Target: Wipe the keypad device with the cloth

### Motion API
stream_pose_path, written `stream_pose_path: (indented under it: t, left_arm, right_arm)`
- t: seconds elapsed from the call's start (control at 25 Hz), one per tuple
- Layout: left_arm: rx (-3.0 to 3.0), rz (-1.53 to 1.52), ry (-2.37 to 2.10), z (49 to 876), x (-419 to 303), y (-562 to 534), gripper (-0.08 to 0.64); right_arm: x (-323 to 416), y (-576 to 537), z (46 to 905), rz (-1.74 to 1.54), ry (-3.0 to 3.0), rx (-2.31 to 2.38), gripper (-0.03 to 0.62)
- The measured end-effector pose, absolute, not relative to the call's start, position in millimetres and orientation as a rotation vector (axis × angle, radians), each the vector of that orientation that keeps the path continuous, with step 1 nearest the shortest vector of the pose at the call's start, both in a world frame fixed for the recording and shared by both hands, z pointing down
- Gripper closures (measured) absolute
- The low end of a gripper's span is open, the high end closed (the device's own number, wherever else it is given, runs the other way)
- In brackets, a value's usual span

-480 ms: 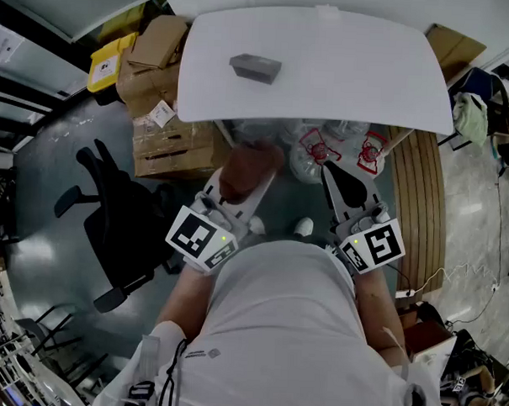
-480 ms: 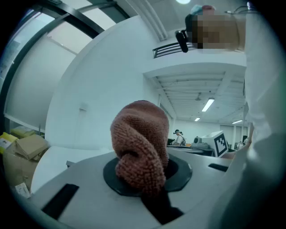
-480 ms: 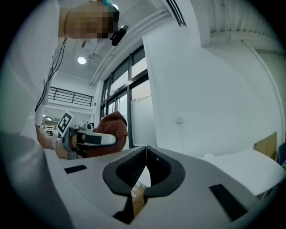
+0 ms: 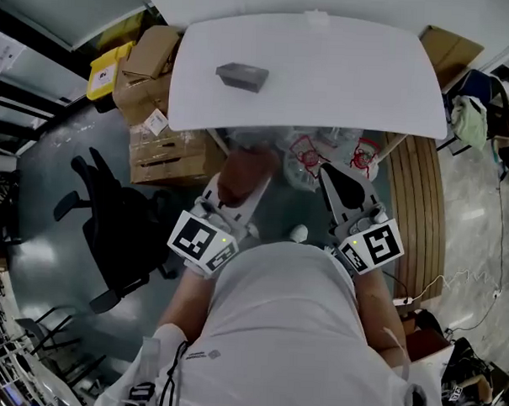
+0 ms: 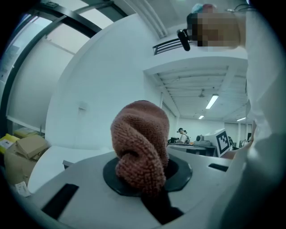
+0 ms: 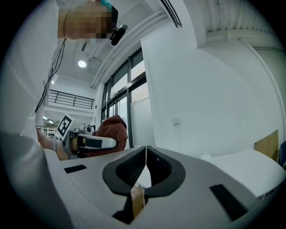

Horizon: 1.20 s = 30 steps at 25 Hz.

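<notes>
The grey keypad device (image 4: pixel 241 75) lies on the white table (image 4: pixel 344 76), toward its left side. My left gripper (image 4: pixel 240 182) is held below the table's near edge, shut on a bunched reddish-brown cloth (image 4: pixel 248 168). In the left gripper view the cloth (image 5: pixel 140 145) bulges out between the jaws. My right gripper (image 4: pixel 344 187) is beside it on the right, also short of the table, shut with nothing in it; its black pads (image 6: pixel 134 167) meet in the right gripper view. That view also shows the cloth (image 6: pixel 111 129) off to the left.
Cardboard boxes (image 4: pixel 162 110) and a yellow bin (image 4: pixel 107 65) are stacked left of the table. A black office chair (image 4: pixel 119 226) stands at the left. Clear plastic bags (image 4: pixel 324 150) lie under the table's near edge. A wooden bench (image 4: pixel 418 213) runs along the right.
The table and keypad device sit slightly higher and further left in the head view. Both grippers keep their places and states.
</notes>
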State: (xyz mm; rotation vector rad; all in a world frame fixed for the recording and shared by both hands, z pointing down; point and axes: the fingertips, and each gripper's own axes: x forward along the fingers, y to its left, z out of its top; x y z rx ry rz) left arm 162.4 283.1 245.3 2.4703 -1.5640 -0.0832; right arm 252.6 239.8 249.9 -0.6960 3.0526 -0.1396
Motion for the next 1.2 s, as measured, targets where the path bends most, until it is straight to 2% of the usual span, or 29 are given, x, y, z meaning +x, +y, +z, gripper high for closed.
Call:
stream_pose_path:
  t: [0.24, 0.52, 0.8, 1.2]
  left_arm:
    - [2.399, -0.020, -1.657, 255.8, 174.8, 276.4, 0.502]
    - [2.312, -0.001, -1.705, 270.8, 149.7, 270.9, 0.502]
    - [2.309, -0.021, -1.683, 280.1, 109.0, 241.9, 0.502]
    - [2.313, -0.014, -1.572, 302.6, 12.2, 182.4, 0.502]
  right_arm:
    - [278.2, 222.2, 260.5, -0.232, 3.025, -0.635, 0.565]
    - [263.2, 206.5, 274.0, -0.318, 3.022, -0.588, 0.565]
    - [220.3, 180.3, 278.9, -0.344, 3.032, -0.612, 0.565]
    - [133.2, 120.0, 290.5, -0.362, 3.062, -0.750, 0.565]
